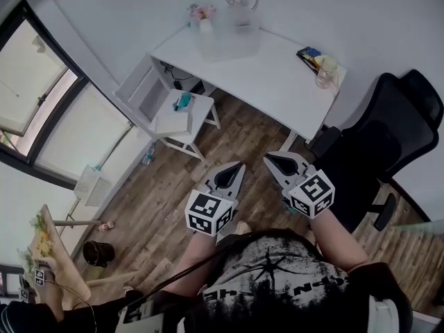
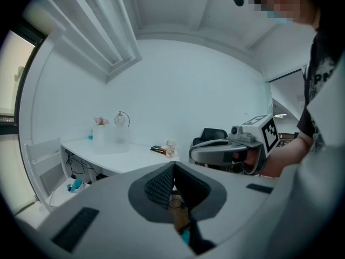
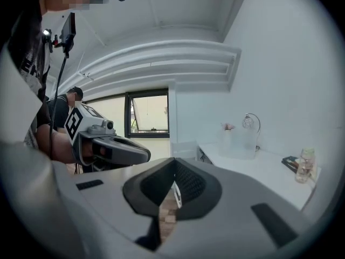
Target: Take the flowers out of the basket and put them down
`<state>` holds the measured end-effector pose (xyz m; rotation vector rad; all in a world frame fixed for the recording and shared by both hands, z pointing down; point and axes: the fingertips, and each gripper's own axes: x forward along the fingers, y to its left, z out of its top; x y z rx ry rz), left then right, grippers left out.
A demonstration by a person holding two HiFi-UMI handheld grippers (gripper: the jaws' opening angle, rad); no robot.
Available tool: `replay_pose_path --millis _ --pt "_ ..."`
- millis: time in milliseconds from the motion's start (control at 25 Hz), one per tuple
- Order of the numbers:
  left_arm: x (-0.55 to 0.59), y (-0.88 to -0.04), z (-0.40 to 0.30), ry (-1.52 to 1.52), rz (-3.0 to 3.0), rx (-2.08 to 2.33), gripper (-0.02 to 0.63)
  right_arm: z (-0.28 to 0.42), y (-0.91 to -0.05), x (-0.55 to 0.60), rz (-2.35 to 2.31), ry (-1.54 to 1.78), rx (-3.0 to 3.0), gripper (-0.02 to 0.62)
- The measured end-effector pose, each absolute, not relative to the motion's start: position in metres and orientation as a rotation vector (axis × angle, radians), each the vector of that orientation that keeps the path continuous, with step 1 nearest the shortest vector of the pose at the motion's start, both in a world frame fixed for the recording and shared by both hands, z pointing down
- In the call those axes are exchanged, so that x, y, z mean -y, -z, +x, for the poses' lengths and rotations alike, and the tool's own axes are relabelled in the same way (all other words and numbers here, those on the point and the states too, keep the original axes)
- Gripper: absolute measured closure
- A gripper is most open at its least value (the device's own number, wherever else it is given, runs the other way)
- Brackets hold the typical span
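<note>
Both jaw pairs were closed, nothing btwn them. Left gripper [image 1: 238, 166] and right gripper [image 1: 268, 157] were side by side, apart, well short of the white desk [image 1: 277, 75], tips twd it, over the wood floor [image 1: 159, 207]. Flowers [image 1: 201, 10] were at the desk's far left end, sticking up at the left edge of the frosted basket [image 1: 230, 37]; inside or just beside it, can't tell. Black chair [image 1: 395, 116] stood at the desk's right end.

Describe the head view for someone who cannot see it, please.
Seen from above, a person holds a left gripper and a right gripper, both shut and empty, side by side over a wooden floor. Ahead stands a white desk with a frosted basket and pink flowers; a black office chair is at the right.
</note>
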<state>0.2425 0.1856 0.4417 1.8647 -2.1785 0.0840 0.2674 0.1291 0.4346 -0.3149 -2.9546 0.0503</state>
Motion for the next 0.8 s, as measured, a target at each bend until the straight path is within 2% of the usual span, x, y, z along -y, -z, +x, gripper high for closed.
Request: replay_pose_path --millis 800 --pt "-0.197 -0.461 0.121 -0.052 1.826 2.181 0.595 0.158 -0.453 -0.132 -0.31 -0.068 2.899 0.578"
